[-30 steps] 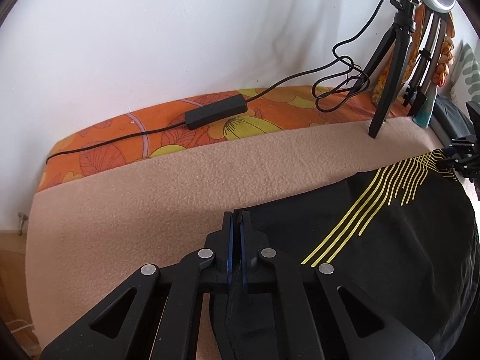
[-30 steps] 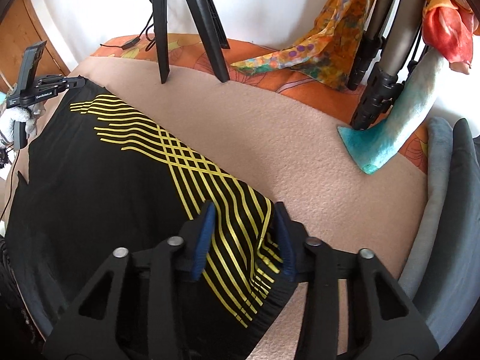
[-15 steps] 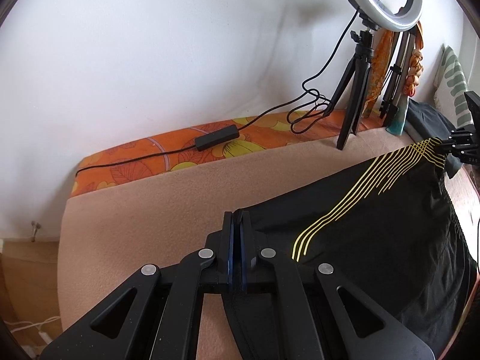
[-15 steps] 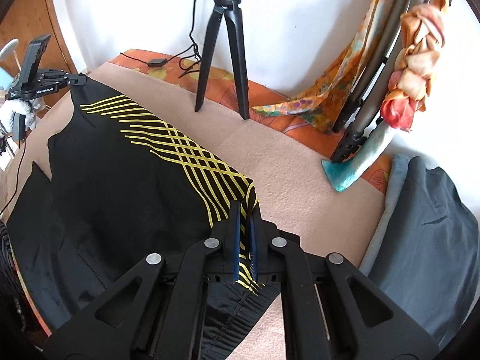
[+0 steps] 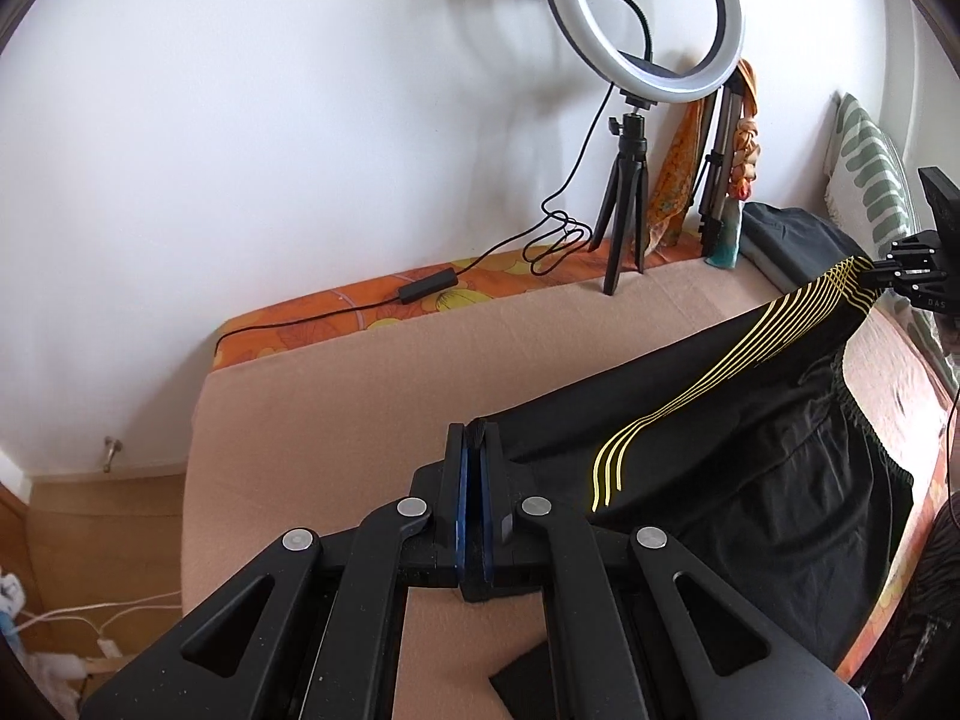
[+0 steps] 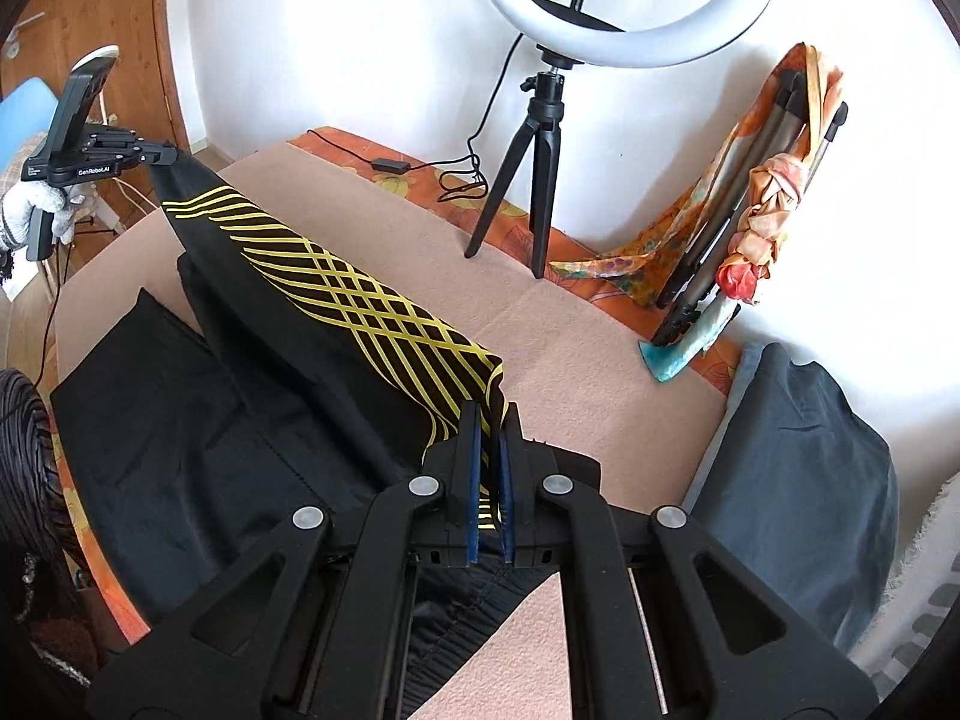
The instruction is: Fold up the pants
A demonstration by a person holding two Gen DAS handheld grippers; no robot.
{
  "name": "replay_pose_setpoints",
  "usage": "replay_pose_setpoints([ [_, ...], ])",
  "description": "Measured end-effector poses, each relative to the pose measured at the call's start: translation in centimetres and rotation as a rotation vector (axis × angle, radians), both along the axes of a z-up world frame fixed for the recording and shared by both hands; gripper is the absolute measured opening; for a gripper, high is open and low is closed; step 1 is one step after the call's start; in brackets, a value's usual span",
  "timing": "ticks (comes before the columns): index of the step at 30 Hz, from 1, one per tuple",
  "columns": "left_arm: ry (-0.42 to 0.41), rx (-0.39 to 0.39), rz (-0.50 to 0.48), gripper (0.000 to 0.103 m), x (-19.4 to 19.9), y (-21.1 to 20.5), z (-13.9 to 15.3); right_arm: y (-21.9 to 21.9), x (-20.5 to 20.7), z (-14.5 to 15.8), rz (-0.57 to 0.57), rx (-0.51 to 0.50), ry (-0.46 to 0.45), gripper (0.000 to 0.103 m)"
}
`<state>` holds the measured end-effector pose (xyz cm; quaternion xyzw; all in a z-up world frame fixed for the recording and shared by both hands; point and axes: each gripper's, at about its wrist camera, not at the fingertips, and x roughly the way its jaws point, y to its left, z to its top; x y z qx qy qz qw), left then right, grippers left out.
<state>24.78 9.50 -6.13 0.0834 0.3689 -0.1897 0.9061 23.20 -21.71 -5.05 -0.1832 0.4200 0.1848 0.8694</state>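
Note:
Black pants (image 5: 738, 468) with yellow stripes (image 6: 360, 306) hang stretched above a bed covered by a beige blanket (image 5: 336, 408). My left gripper (image 5: 474, 432) is shut on one black corner of the pants. My right gripper (image 6: 489, 414) is shut on the striped corner at the waistband. Each gripper shows in the other's view: the right gripper (image 5: 888, 276) at the far right, the left gripper (image 6: 159, 156) at upper left, held by a gloved hand (image 6: 30, 207). The lower part of the pants still rests on the blanket.
A ring light on a black tripod (image 5: 627, 222) stands at the bed's far edge with its cable and controller (image 5: 429, 288). A dark grey pillow (image 6: 798, 480) lies at the right. Folded tripods with an orange scarf (image 6: 774, 192) lean on the white wall.
The right gripper shut on the striped corner. Both grippers rose and pulled back, lifting the far edge of the pants off the blanket and stretching it between them.

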Motion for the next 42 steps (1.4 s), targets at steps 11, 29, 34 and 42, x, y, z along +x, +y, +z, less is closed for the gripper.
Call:
replay_pose_setpoints([
  [11,0.0,0.01,0.0,0.002,-10.0,0.3,-1.3,0.8,-9.0,-0.5,0.042,-0.027,-0.042,0.006],
  [29,0.102,0.032,-0.049,0.002,-18.1,-0.2,-7.6,1.6,-18.1,-6.8,0.146,-0.167,0.041,0.006],
  [34,0.127,0.043,-0.07,0.002,-19.4,0.5,-8.0,2.2,-19.2,-7.3,0.197,-0.183,0.078,0.006],
  [42,0.165,0.119,-0.137,0.005,-21.3,0.0,-7.8,2.5,-20.4,-7.9,0.237,-0.247,0.14,0.006],
])
